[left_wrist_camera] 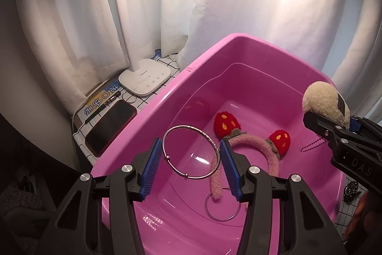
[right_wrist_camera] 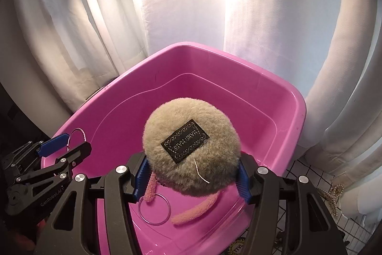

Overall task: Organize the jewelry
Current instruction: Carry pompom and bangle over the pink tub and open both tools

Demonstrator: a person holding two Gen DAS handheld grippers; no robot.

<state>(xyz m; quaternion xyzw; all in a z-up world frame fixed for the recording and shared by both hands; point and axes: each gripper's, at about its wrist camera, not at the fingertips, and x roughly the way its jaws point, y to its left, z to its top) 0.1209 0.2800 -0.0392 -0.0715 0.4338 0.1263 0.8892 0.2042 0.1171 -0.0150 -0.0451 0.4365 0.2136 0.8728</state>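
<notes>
White lamp base (left_wrist_camera: 145,80), 10 o'clock in the left wrist view: "Midea" printed faintly near its rear edge. Right gripper (left_wrist_camera: 353,133), 3 o'clock in the same view: pale letters "DAS" on the black arm, cut off; left gripper (right_wrist_camera: 64,147), 8 o'clock in the right wrist view: "GenRobot.AI". Blue-yellow card (left_wrist_camera: 100,100) beside the lamp carries large characters, upside down; black patch (right_wrist_camera: 185,140) on the fluffy pouch (right_wrist_camera: 191,145) has stitched lettering, illegible.

One pink tub (left_wrist_camera: 148,126) is recorded, with two silver bangles (left_wrist_camera: 189,152), one fuzzy pink headband (left_wrist_camera: 250,142) bearing two red plush ornaments (left_wrist_camera: 225,123), and one bead chain (left_wrist_camera: 312,145) counted. One beige plush puff (right_wrist_camera: 191,147) is noted. Outside the tub, one phone (left_wrist_camera: 109,127), one lamp base (left_wrist_camera: 145,79), one small ring (left_wrist_camera: 129,97) and one wristwatch (left_wrist_camera: 351,190) are counted.
</notes>
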